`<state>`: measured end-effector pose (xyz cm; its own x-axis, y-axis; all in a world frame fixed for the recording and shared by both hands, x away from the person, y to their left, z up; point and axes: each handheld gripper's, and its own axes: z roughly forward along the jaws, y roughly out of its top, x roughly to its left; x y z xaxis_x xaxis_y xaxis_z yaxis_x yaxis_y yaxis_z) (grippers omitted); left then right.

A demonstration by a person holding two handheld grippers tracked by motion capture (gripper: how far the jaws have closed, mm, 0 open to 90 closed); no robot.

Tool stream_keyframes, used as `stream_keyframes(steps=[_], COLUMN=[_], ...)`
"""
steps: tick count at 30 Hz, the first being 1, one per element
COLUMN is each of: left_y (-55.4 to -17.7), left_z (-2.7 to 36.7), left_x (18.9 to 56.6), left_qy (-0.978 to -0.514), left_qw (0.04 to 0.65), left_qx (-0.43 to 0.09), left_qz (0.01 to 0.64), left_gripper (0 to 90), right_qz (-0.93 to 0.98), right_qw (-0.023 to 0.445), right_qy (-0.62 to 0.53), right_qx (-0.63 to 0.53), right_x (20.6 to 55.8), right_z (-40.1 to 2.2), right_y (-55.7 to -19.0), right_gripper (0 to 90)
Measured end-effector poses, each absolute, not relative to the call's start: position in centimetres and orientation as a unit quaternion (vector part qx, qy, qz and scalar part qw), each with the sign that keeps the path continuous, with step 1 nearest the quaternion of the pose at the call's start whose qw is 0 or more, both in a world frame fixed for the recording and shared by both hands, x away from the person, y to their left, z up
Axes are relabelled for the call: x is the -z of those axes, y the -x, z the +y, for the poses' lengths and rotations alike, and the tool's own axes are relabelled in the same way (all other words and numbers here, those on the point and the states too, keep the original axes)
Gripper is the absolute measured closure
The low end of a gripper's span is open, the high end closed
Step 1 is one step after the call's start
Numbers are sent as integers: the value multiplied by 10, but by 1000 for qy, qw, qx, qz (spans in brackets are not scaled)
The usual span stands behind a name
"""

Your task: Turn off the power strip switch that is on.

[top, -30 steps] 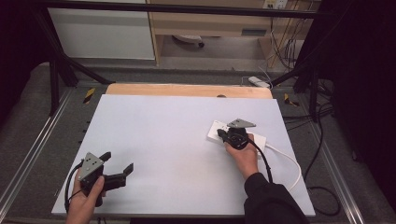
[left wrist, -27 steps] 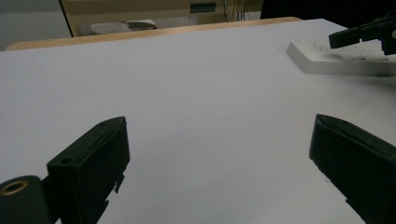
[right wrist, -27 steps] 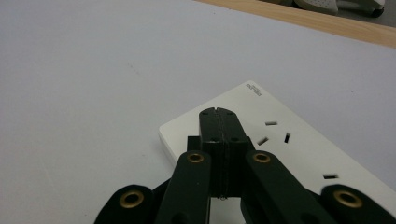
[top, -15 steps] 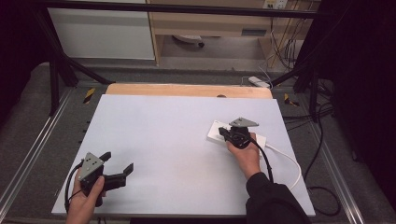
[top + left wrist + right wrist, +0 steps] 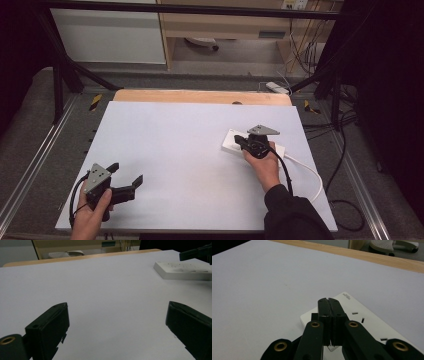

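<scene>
White power strip lies on the right half of my pale tabletop, its white cord looping off toward the right edge. My right claw is clenched with nothing between its jaws; it sits above the strip's near end, socket slots visible just beside it, though I cannot tell whether it touches. My left claw is released, jaws spread wide over bare tabletop near the front-left corner, well apart from the strip.

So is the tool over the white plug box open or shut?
Shut: the right tool has its black jaws pressed together above the white plastic power strip.
</scene>
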<state>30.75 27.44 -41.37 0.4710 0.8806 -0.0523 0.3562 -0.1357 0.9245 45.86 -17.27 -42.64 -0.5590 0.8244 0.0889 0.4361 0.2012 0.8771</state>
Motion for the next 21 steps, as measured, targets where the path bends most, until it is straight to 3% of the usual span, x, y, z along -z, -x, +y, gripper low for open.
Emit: stream_keyframes(steps=[13, 21], left_y=[-307, -307], left_z=[274, 274], left_x=[414, 414], left_qy=[-705, -705], left_qw=[488, 488], left_qx=[-268, -268], left_qz=[439, 439], left_gripper=[51, 52], right_qz=[737, 732], right_qw=[206, 205], right_qy=[-424, -422], right_qx=[-485, -494], right_x=[418, 412], right_z=[-177, -181], right_y=[-456, -455], right_gripper=[802, 685])
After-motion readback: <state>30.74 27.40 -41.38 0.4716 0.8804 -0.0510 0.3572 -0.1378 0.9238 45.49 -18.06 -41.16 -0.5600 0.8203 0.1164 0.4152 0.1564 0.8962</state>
